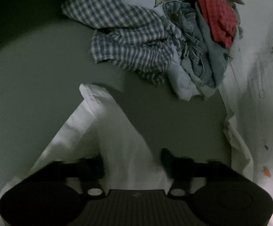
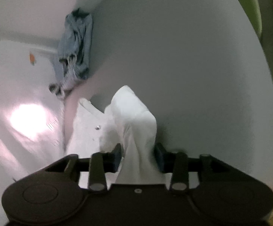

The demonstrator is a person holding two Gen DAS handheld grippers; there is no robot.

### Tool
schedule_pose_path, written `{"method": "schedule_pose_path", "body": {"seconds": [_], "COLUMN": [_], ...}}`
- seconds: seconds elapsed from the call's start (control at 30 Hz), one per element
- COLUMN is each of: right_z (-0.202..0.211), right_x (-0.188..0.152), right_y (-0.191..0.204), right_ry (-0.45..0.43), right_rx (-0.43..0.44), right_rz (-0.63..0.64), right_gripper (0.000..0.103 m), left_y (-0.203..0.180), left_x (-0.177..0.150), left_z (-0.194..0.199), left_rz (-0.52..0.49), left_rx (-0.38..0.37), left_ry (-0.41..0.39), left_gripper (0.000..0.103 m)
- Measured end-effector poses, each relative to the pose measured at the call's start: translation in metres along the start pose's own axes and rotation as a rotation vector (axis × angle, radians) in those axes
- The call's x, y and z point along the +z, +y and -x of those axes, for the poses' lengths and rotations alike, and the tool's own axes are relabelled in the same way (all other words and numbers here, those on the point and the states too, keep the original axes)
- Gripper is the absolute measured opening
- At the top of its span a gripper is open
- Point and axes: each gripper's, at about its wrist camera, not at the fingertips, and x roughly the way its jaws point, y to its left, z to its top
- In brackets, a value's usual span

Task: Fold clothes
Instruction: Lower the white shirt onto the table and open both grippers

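White garment: it's lying on the grey-green surface [image 1: 33,79], one white garment [image 1: 106,131] running up between the left gripper's fingers.
Left gripper: the left gripper [image 1: 132,160] is sitting over that cloth, fingers looking apart in its blurred view; I can't tell whether it's pinching.
Right gripper: the right gripper [image 2: 138,156] is clamping a bunched fold of the white garment [image 2: 134,124], which is poking up past its pads.
Left view only: a checked shirt [image 1: 129,35], denim piece [image 1: 194,56] and red cloth [image 1: 215,17] are heaping together beyond.
Right view only: a metal snap [image 2: 98,126] is glinting on the white fabric.
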Motion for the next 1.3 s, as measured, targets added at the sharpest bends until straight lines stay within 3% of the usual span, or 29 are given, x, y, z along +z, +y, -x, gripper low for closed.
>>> {"method": "schedule_pose_path", "body": {"seconds": [0.03, 0.1, 0.2, 0.3, 0.37, 0.47, 0.57, 0.63, 0.73, 0.77, 0.9, 1.03, 1.1, 1.13, 1.23, 1.3], "right_z": [-0.001, -0.002, -0.003, -0.006, -0.003, 0.018, 0.050, 0.068, 0.077, 0.075, 0.058, 0.025, 0.012, 0.010, 0.011, 0.012], "right_x": [-0.001, -0.002, 0.005, 0.019, 0.028, 0.033, 0.037, 0.042, 0.055, 0.060, 0.074, 0.082, 0.083, 0.082, 0.080, 0.080], "right_y": [0.000, 0.008, 0.041, 0.111, 0.165, 0.231, 0.255, 0.253, 0.214, 0.193, 0.099, -0.004, -0.046, -0.058, -0.053, -0.038], "right_ry": [-0.001, -0.016, -0.025, 0.003, 0.019, 0.022, 0.003, -0.014, -0.021, -0.020, -0.017, 0.021, 0.047, 0.046, 0.016, -0.006], "right_rx": [0.015, 0.058, 0.174, 0.319, 0.400, 0.543, 0.684, 0.742, 0.728, 0.689, 0.423, 0.111, 0.011, 0.029, 0.037, 0.004], "right_rz": [-0.017, -0.020, -0.028, 0.047, 0.127, 0.205, 0.238, 0.238, 0.168, 0.144, 0.098, -0.006, -0.068, -0.084, -0.038, 0.058], "right_gripper": [0.018, 0.016, 0.016, 0.015, 0.015, 0.015, 0.015, 0.015, 0.015, 0.015, 0.015, 0.019, 0.023, 0.030, 0.038, 0.043], "left_y": [-0.001, -0.011, -0.048, -0.109, -0.153, -0.194, -0.196, -0.174, -0.123, -0.104, -0.021, 0.067, 0.092, 0.102, 0.098, 0.092], "left_x": [0.001, 0.002, 0.008, 0.016, 0.020, 0.025, 0.027, 0.025, 0.010, 0.001, -0.039, -0.070, -0.078, -0.081, -0.083, -0.083], "left_z": [-0.005, -0.007, 0.001, 0.022, 0.048, 0.107, 0.166, 0.194, 0.205, 0.201, 0.162, 0.102, 0.098, 0.099, 0.107, 0.103], "left_rz": [0.045, 0.092, 0.064, -0.005, -0.055, -0.067, -0.082, -0.103, -0.126, -0.130, -0.127, -0.083, -0.053, -0.038, -0.108, -0.166], "left_rx": [-0.016, -0.065, -0.159, -0.299, -0.412, -0.646, -0.799, -0.834, -0.763, -0.704, -0.384, 0.019, 0.050, 0.045, 0.082, 0.108], "left_ry": [0.011, 0.004, -0.012, -0.036, -0.074, -0.151, -0.243, -0.282, -0.274, -0.260, -0.186, -0.079, -0.071, -0.074, -0.078, -0.070], "left_gripper": [0.005, 0.005, 0.003, 0.002, 0.002, 0.002, 0.002, 0.002, 0.002, 0.002, 0.003, 0.003, 0.003, 0.004, 0.006, 0.006]}}
